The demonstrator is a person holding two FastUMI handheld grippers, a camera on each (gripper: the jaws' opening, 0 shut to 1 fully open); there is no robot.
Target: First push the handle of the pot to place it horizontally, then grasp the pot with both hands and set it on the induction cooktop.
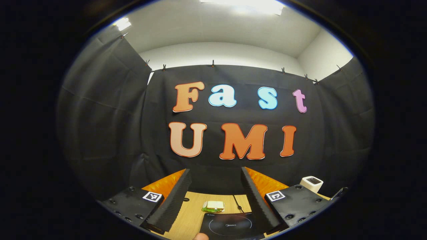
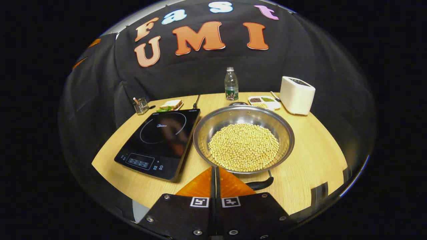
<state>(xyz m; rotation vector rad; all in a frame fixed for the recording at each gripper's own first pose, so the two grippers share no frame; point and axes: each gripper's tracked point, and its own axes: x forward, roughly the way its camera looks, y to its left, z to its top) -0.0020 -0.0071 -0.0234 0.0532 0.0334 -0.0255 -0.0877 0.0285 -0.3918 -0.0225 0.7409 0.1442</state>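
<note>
Left gripper view: left gripper (image 1: pixel 213 188) raised, jaws spread wide, over a wooden table (image 1: pixel 193 208) with sandwich (image 1: pixel 213 206) and induction cooktop (image 1: pixel 230 226); black cloth wall, white ceiling. Right gripper view: right gripper (image 2: pixel 215 176) jaws clenched together on nothing, pot (image 2: pixel 243 143) of soybeans on the table just right of the cooktop, handle (image 2: pixel 262 184) near the fingertips; toaster (image 2: pixel 297 95) and bottle (image 2: pixel 231 84) behind.

On the table (image 2: pixel 310 156), the pot (image 2: pixel 243 141) is set just beside the induction cooktop (image 2: pixel 158 140), with almost no gap left between them. Bare table is seen to the pot's right and along the near edge. The far side is crowded by a bottle (image 2: pixel 231 84), a tray (image 2: pixel 265 101), a toaster (image 2: pixel 296 95), a sandwich (image 2: pixel 170 104) and a utensil holder (image 2: pixel 141 105). The cooktop's surface is unoccupied.
</note>
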